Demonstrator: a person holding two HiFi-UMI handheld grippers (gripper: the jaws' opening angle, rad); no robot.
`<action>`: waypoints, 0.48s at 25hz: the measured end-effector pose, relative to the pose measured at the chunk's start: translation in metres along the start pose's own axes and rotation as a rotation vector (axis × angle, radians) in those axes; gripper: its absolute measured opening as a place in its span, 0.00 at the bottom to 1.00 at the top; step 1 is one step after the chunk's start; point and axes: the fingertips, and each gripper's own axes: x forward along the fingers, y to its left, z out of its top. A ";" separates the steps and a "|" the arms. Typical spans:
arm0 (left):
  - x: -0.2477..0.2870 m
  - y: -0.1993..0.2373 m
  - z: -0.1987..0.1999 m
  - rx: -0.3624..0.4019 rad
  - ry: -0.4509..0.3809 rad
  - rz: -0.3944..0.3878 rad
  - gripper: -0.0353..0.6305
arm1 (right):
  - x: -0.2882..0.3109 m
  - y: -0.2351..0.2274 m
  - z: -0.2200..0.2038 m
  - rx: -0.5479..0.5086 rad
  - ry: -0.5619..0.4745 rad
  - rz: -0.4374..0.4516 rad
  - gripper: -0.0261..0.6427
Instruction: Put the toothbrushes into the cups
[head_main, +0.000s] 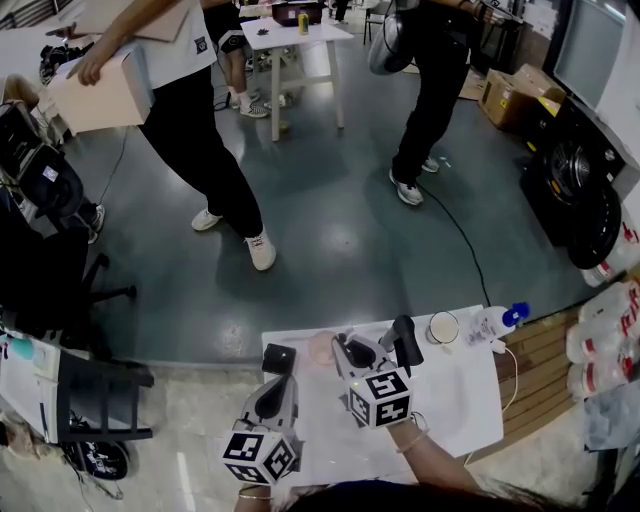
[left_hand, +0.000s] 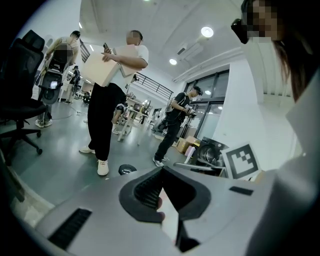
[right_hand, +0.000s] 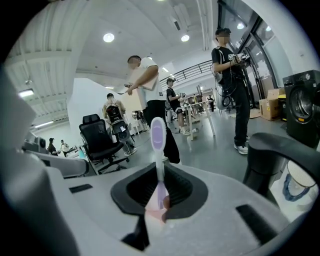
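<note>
A purple-and-white toothbrush (right_hand: 157, 142) stands upright, bristle head up, and my right gripper (right_hand: 160, 175) is shut on its handle. From the head view, that right gripper (head_main: 352, 350) hovers over the white table (head_main: 455, 400), right beside a pink cup (head_main: 321, 348). A white cup (head_main: 443, 327) with a blue print (right_hand: 296, 184) stands further right on the table. My left gripper (head_main: 277, 362) is at the table's left part, its jaws together (left_hand: 161, 172); I see nothing held between them.
A bottle with a blue cap (head_main: 497, 322) lies at the table's far right corner. Two people (head_main: 200, 130) walk on the grey floor beyond. A black office chair (head_main: 40, 260) is at left, and a washing machine (head_main: 575, 185) and wooden pallet (head_main: 535, 370) at right.
</note>
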 end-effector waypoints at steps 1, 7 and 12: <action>0.000 0.001 0.000 -0.001 0.001 0.000 0.06 | 0.001 0.000 -0.002 0.000 0.006 -0.001 0.10; 0.002 0.005 -0.002 -0.005 0.014 0.004 0.06 | 0.009 -0.005 -0.016 0.004 0.046 -0.014 0.10; 0.003 0.006 -0.003 -0.008 0.018 0.004 0.06 | 0.012 -0.005 -0.023 0.008 0.067 -0.019 0.10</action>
